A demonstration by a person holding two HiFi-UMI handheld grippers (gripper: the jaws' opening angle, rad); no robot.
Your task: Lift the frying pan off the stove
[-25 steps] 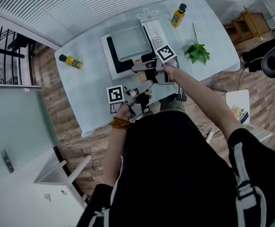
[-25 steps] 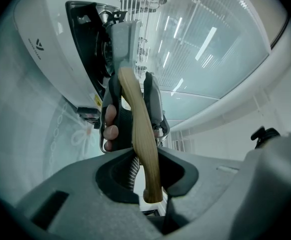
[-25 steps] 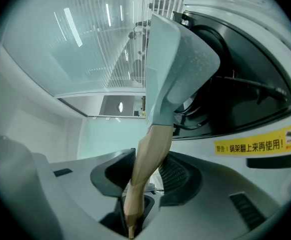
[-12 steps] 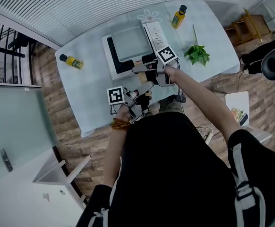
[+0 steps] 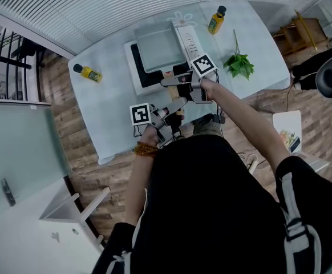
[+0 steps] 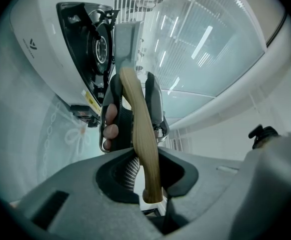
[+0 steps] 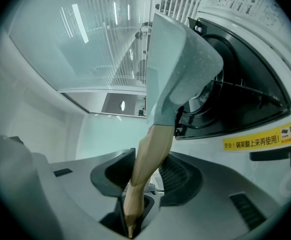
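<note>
Pan (image 5: 159, 49) hangs over the stove (image 5: 136, 73) on the table (image 5: 109, 107), seemingly just clear of the burner. Both claws clench its wooden handle (image 6: 138, 134). The right claw (image 7: 153, 176) is nearer the pan and the left claw (image 6: 144, 169) at the end, probably to share weight and stop tipping.

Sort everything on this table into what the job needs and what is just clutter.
Job:
- square grey frying pan with wooden handle
- white stove with black top
- left gripper and right gripper, jaws shut on that handle

Lying about:
- yellow bottle at the far edge
- yellow bottle at the left edge
- green leafy sprig
</note>
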